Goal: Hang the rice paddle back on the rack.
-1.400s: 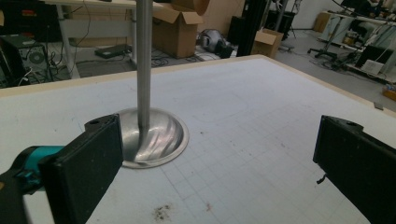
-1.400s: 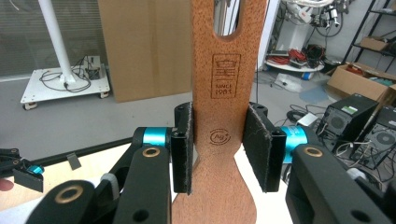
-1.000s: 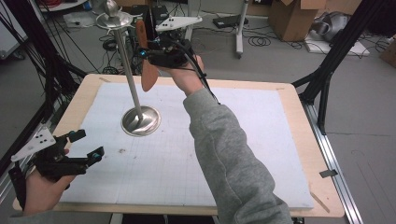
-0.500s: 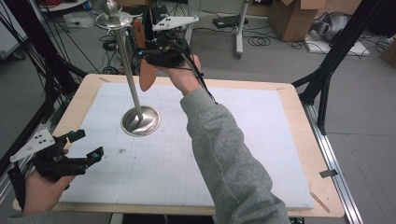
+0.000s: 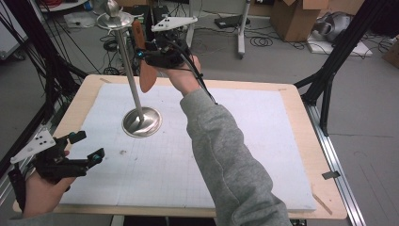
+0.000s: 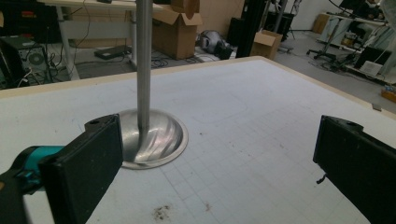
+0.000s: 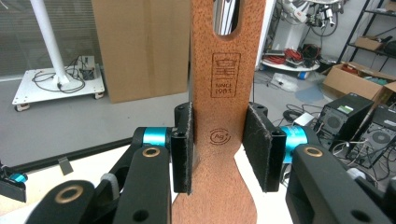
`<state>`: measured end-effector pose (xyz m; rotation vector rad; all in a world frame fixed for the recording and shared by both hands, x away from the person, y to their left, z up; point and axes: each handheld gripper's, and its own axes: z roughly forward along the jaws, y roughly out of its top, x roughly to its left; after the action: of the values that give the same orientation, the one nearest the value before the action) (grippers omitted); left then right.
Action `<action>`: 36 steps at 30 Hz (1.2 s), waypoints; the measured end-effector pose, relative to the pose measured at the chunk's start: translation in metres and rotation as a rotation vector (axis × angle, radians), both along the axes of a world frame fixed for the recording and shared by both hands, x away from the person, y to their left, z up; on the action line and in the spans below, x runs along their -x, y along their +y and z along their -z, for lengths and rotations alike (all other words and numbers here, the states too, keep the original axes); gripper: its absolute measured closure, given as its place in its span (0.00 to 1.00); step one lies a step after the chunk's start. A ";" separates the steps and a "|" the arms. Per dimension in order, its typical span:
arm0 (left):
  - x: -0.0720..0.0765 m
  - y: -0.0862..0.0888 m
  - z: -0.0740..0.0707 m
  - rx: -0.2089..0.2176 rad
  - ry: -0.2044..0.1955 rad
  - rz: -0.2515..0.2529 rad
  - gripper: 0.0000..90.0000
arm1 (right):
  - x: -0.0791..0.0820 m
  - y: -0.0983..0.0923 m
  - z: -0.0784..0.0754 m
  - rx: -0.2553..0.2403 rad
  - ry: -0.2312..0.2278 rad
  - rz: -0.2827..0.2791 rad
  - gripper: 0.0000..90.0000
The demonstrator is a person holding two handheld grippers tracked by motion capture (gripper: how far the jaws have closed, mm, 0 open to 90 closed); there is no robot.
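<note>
While the right tool [image 5: 141, 52] pinches a wooden spatula, its hanging hole must meet a hook at the stand's top.

Near the lower left of the high view, the left tool [image 5: 87, 147] rests low over the table [image 5: 301, 122] with jaws spread and nothing between them, pointing at the stand's round base [image 5: 142, 122] toward the middle. Farther up the frame, the right forearm stretches across the table, hand raised beside the pole [image 5: 127, 61]. The spatula [image 7: 224, 93] stands upright between the pads [image 7: 183, 147], gripped at its handle, its slot [image 7: 225, 16] uppermost, near the top disc [image 5: 114, 20]. I judge it best to keep it upright and steady, line the slot up with a hook, and release only once it hangs.
</note>
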<state>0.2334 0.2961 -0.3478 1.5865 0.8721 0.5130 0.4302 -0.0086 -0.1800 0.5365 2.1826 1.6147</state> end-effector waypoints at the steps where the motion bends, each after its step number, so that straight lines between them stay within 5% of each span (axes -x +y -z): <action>1: 0.000 0.000 0.000 0.000 0.000 0.000 0.03 | 0.000 0.000 0.000 0.000 -0.001 -0.001 0.72; 36: 0.001 0.004 -0.001 0.012 -0.002 0.001 0.03 | -0.001 0.000 0.007 -0.013 -0.006 -0.018 0.69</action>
<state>0.2320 0.2997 -0.3473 1.5752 0.8716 0.5072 0.4316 -0.0082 -0.1872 0.5168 2.1805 1.6387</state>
